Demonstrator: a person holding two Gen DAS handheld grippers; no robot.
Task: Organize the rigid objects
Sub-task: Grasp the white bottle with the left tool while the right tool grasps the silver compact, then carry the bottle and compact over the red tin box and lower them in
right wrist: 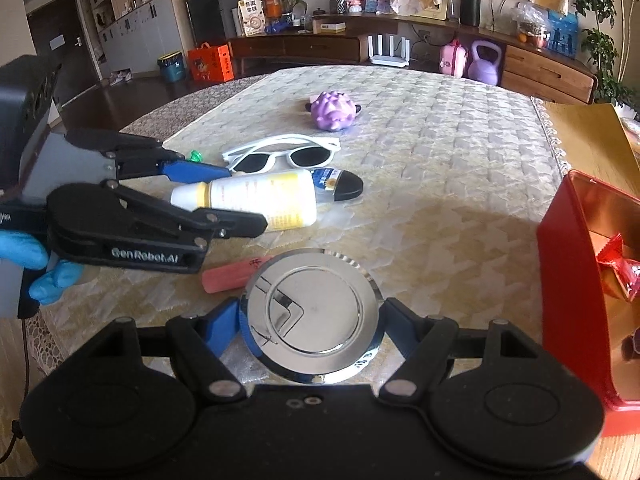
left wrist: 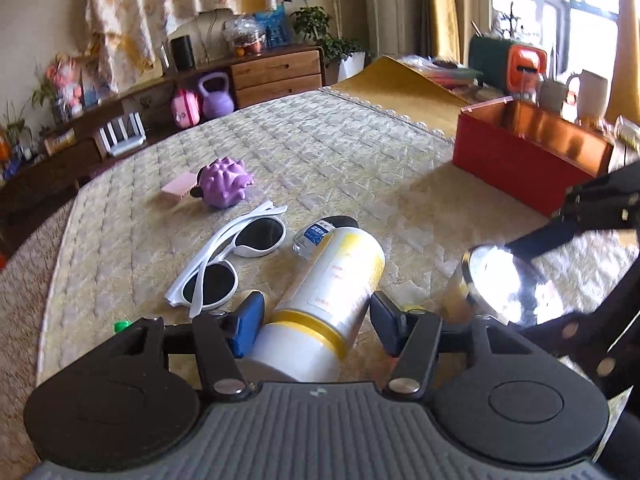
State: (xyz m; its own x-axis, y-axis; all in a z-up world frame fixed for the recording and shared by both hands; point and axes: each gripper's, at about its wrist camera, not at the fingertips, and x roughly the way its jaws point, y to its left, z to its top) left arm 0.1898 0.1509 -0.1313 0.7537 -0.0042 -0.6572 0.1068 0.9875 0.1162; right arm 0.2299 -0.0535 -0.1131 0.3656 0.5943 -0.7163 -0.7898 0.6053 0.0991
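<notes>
A white bottle with yellow bands [left wrist: 332, 292] lies on its side on the quilted cloth. My left gripper [left wrist: 317, 308] straddles its cap end; the left pad is at the cap, and a thin gap shows at the right pad. In the right wrist view the left gripper [right wrist: 244, 196] has one finger on each side of the bottle [right wrist: 260, 200]. My right gripper [right wrist: 313, 312] is shut on a round chrome disc [right wrist: 312, 316], held above the cloth near the red box [right wrist: 568, 280]. The left wrist view shows that disc [left wrist: 512, 284] at the right.
White sunglasses [left wrist: 236, 256], a purple spiky toy [left wrist: 226, 184], a pink block [left wrist: 178, 190] and a small clear bottle [left wrist: 314, 236] lie beyond the white bottle. A pink stick [right wrist: 228, 276] lies under the disc. A red-wrapped sweet [right wrist: 616, 264] sits in the box. A green cap [left wrist: 122, 325] lies at the left.
</notes>
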